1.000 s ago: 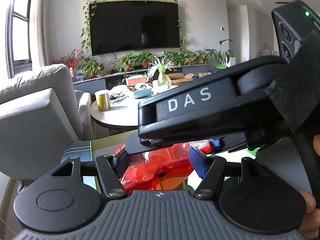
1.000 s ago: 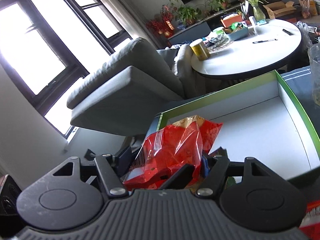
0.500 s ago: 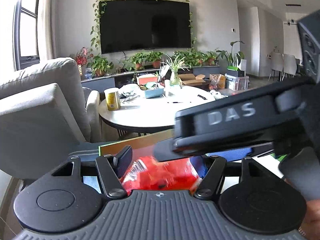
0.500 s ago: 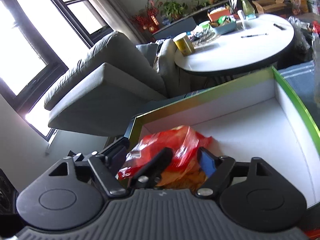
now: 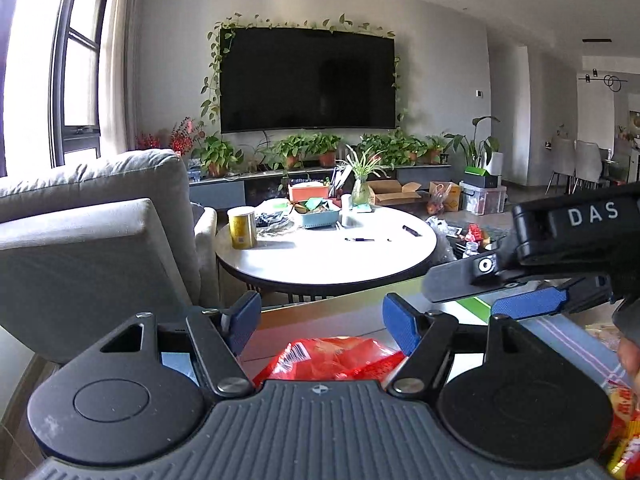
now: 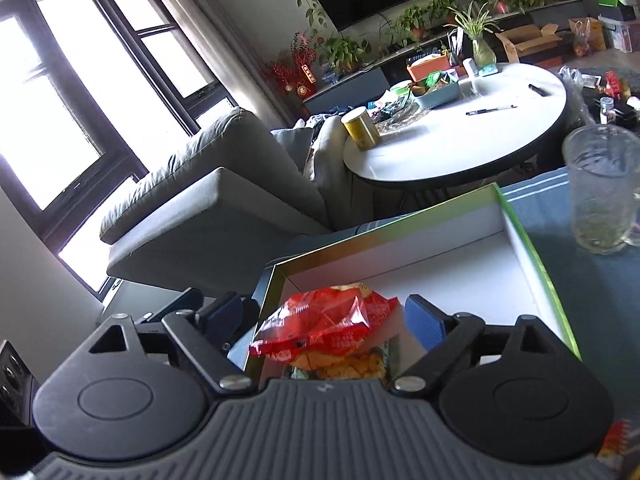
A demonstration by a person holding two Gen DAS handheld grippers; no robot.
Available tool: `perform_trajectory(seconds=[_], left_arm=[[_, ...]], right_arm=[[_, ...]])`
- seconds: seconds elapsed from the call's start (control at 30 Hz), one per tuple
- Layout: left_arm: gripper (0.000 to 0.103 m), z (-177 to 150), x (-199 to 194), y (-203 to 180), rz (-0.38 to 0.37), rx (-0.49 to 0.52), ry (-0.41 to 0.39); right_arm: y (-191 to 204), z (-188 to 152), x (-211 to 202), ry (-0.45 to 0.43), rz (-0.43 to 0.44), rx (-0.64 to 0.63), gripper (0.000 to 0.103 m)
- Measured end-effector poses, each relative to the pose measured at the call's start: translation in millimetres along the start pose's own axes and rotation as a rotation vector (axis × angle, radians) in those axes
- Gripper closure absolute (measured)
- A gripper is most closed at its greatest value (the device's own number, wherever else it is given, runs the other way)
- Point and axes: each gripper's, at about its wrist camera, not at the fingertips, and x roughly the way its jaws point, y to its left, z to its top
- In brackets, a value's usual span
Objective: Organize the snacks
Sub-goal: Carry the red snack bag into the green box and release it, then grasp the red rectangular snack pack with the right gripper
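A red snack bag [image 6: 316, 316] lies in the near left corner of a white box with a green rim [image 6: 524, 236], resting on a packet of orange snacks [image 6: 340, 364]. My right gripper [image 6: 325, 322] hovers just above and behind the bag. Its jaws are opening and the blue pads [image 6: 426, 326] stand clear of the bag. My left gripper [image 5: 322, 322] is over the same red bag [image 5: 328, 358]. Its jaws are also opening and its pads [image 5: 400, 326] are off the foil. The right gripper [image 5: 520, 292] crosses the right side of the left wrist view.
A glass mug [image 6: 600, 192] stands on the blue cloth right of the box. Behind are a round white table [image 6: 480, 136] with a yellow can [image 6: 360, 128], and a grey sofa [image 6: 224, 184]. Another snack packet [image 5: 624, 420] and a hand [image 5: 630, 356] are at lower right.
Both grippers widened their jaws and let go of the red bag, which now lies in the box corner. Both drew back and up, and the right gripper slid right in the left view.
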Motion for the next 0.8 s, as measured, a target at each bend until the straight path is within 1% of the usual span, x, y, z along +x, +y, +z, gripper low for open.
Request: perform_trajectory(seconds=[0.13,0.23,0.37,0.57,0.7,0.8], left_arm=[[0.037,0.0,-16.5,-10.0,-0.025,0.002,0.002],[0.034,-1.8,-26.9,-17.8,-0.05,-0.008,0.011],[0.034,-4.7,-37.4,-27.6,-0.087,-0.019,0.028],[0.032,-13.0,-45.6,-44.0,-0.167,-0.048,0.083],[0.032,-22.3,-48.5,-67.4,-0.219,0.006,0.119],[0.032,-29.1,-49.6,-83.7,-0.257,0.041,0.137]], right_arm=[[-3.9,-5.7,-20.5,-0.005,-0.001,0.008,0.046],[-5.7,-10.4,-35.2,-0.012,-0.016,0.005,0.045],[-11.9,-16.5,-52.8,-0.024,-0.038,0.007,0.044],[-27.0,-25.9,-72.3,-0.023,-0.073,0.036,0.043],[-40.2,-34.7,-86.3,-0.017,-0.092,0.044,0.042],[-49.8,-37.3,-99.3,-0.029,-0.108,0.063,0.042]])
